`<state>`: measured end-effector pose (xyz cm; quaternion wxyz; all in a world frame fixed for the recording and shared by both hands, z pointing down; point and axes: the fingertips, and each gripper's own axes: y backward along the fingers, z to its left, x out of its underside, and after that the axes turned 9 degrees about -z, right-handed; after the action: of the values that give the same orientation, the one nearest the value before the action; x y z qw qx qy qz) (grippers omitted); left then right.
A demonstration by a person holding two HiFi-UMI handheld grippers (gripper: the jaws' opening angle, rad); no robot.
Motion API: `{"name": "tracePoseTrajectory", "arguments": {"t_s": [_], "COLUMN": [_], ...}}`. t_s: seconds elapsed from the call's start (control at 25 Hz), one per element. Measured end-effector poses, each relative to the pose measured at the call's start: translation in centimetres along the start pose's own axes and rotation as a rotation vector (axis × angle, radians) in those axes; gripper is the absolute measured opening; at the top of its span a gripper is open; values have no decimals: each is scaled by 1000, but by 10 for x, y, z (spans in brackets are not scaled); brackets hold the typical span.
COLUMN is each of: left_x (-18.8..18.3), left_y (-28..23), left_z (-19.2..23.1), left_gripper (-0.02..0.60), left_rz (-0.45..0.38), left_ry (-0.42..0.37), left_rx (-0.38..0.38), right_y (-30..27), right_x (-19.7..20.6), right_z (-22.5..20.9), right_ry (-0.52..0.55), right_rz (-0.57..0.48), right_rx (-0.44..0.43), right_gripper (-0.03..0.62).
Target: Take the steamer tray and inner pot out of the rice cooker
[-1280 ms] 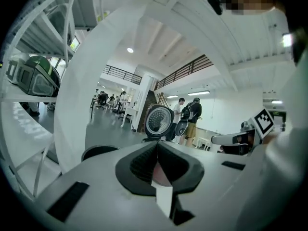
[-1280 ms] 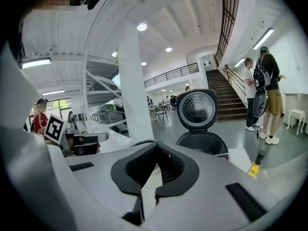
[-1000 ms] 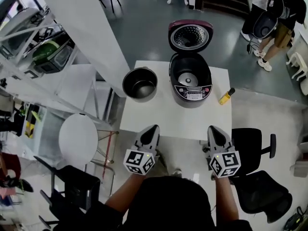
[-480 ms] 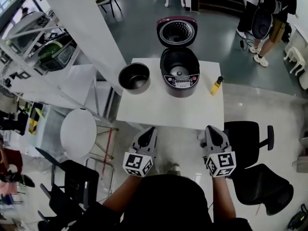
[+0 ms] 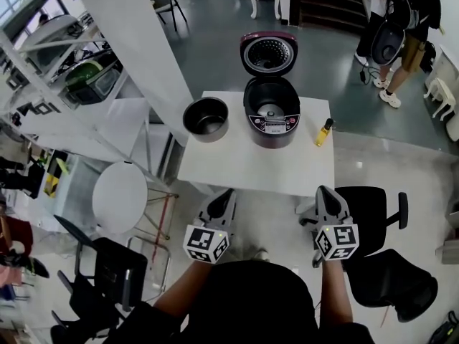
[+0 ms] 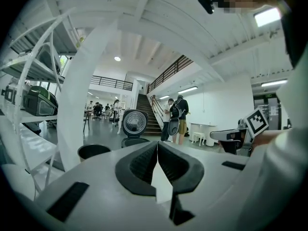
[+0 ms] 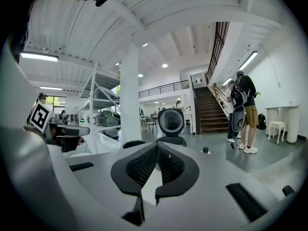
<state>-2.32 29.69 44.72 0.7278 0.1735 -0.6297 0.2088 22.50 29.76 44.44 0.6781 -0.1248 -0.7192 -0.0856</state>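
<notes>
The dark red rice cooker (image 5: 271, 113) stands at the far side of the white table (image 5: 251, 167), its lid (image 5: 269, 54) swung up and the heating plate showing inside. The dark inner pot (image 5: 206, 118) sits on the table to the cooker's left, apart from it. No steamer tray shows in any view. My left gripper (image 5: 228, 196) and right gripper (image 5: 324, 192) hover off the table's near edge, both shut and empty. In the left gripper view the pot (image 6: 94, 150) and cooker (image 6: 134, 129) lie beyond the shut left gripper (image 6: 157, 146). The right gripper view shows the cooker (image 7: 171, 124) straight ahead.
A small yellow bottle (image 5: 324, 132) stands right of the cooker. A round white stool (image 5: 120, 196) is left of the table, a black office chair (image 5: 373, 213) at its right corner. Shelving with appliances (image 5: 86, 81) runs along the left. People (image 5: 401, 27) stand far back right.
Both grippers have drawn back from over the table's near edge to off the table. The table and cooker look smaller and farther. The jaws stayed shut.
</notes>
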Motion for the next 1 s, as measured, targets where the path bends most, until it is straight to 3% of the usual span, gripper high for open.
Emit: {"name": "tracePoseTrajectory", "arguments": {"t_s": [0.24,0.44,0.64,1.0], "left_x": [-7,-9,-14,-13], "left_y": [6,7,14,18], "left_z": [11,-2,-4,-1], "left_gripper": [7,8,8,8], "left_rz": [-37,-39,-62,-47], "left_ry": [22,-40,12,32], "left_rx": [-24,11,7,-13], "right_y": [6,9,16,14], "right_x": [-5,-5,5,13], "right_z": [7,19,18,18], "right_ry": [90,82,34,86], "right_rz": [10,6,76,105], "right_rx": [-17,-26,16,20], "right_gripper": [0,0,0,0]}}
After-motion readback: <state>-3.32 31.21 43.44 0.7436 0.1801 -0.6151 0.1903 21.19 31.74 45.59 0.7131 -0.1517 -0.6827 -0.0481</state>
